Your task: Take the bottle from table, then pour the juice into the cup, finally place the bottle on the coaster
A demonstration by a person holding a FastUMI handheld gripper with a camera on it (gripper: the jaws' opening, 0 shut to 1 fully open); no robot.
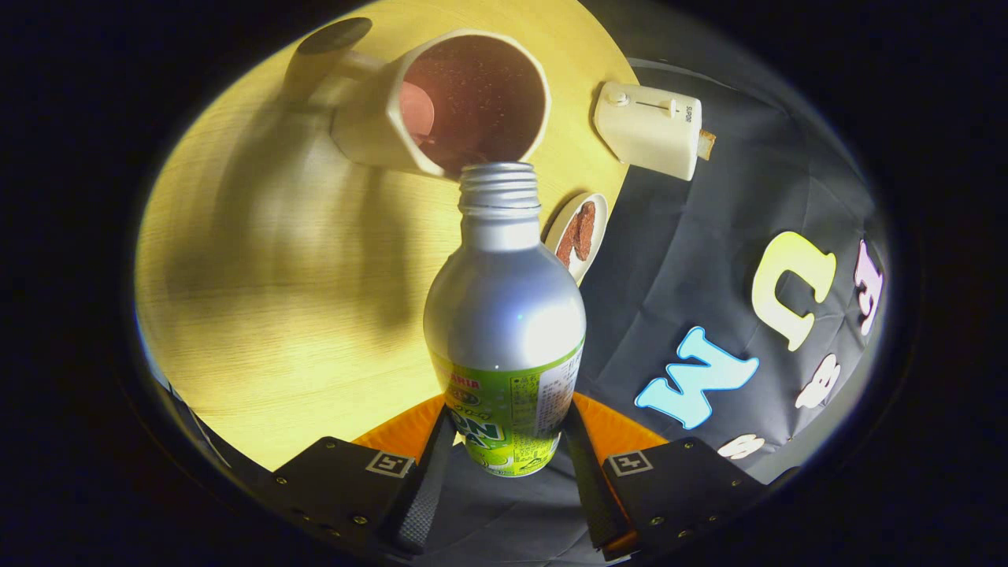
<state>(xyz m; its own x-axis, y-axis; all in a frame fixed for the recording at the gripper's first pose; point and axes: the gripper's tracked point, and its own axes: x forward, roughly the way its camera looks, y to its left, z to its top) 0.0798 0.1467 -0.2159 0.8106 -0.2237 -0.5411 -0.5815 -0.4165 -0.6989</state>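
A staged booth dressed as a breakfast corner of a home: a round, pale yellow wood-grain desk [260, 315] stands against a wall of dark draped cloth [709, 260]. On the desk are a small cream toaster [647, 130] with a slice of bread poking out and a little white dish [577, 235] of brown food.

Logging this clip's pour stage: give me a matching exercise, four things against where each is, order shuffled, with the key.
Things:
1. bottle
2. cup
3. toaster
4. small plate

Places:
A. just beyond the bottle's open mouth
B. clamped between the gripper fingers
C. beside the bottle's neck, holding brown pieces
D. at the table's edge, bread poking out

Pairs: 1-B, 2-A, 3-D, 4-C
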